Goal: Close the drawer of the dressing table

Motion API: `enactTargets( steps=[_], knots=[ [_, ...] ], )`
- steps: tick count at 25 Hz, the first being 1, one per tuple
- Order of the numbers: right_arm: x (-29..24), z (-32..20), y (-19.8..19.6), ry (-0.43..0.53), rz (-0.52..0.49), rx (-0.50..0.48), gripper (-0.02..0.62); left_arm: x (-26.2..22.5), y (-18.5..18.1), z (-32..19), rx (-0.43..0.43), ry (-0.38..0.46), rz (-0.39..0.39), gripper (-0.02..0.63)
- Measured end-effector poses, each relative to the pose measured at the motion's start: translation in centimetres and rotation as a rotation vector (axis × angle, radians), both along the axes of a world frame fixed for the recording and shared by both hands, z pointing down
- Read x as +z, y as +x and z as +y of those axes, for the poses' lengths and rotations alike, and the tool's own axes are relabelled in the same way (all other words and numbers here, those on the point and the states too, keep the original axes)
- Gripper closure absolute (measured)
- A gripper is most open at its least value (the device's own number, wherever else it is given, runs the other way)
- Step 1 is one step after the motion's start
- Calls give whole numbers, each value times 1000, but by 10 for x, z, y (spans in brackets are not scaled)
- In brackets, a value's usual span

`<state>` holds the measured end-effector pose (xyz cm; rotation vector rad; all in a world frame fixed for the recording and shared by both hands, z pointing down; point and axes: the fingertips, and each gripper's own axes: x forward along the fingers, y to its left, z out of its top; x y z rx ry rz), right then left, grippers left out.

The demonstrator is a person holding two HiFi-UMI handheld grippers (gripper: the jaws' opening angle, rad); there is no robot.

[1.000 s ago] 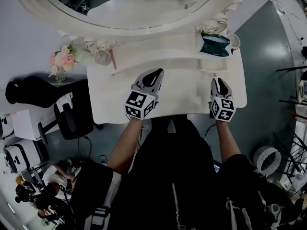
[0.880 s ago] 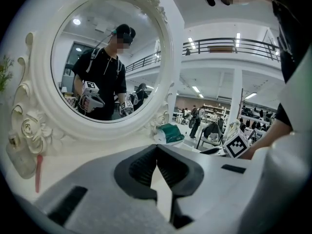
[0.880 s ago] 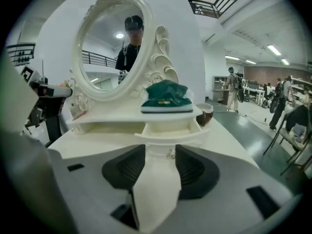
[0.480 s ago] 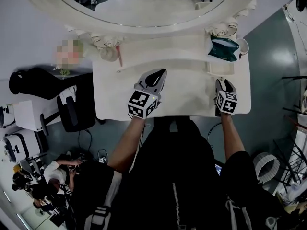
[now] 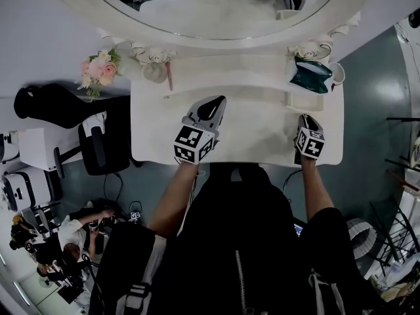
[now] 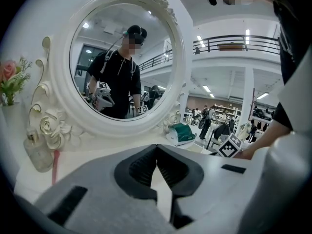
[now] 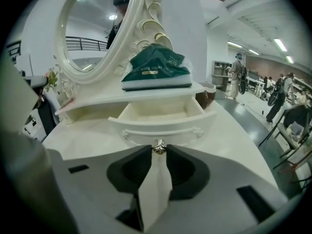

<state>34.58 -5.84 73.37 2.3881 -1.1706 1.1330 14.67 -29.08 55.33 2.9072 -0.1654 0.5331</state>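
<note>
Drawer (image 7: pixel 161 123) open, front facing right tongs (image 7: pixel 158 153) just closing on its knob (image 7: pixel 159 146); left tongs (image 6: pixel 156 148) closed

No word or number can be read anywhere. The green tissue pack (image 7: pixel 155 68) stands above and just beyond the right gripper (image 7: pixel 159 149), on the shelf (image 7: pixel 92 103) over the open drawer (image 7: pixel 161 122). It carries a small gold label (image 7: pixel 146 72) with print too small to make out. The cubes (image 5: pixel 193 144) on the left gripper (image 5: pixel 211 101) and right gripper bear only black-and-white square marker patterns, no letters.
</note>
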Motion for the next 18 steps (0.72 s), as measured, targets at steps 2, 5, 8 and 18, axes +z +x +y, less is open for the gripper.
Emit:
enactTargets(
  steps=[2,5,8,18],
  knots=[
    [-1,0,0,12,-6,9,499,-1,0,-1,-5,0,3,603],
    [-7,-2,1,29,-2,12,499,-3,1,-2,-10,0,7,603],
    [-10,-5,3,37,-2,6,499,-4,3,-1,-12,2,9,604],
    [-7,-20,19,27,-13,-13,499,-7,-3,-10,-47,12,8,603]
  ],
)
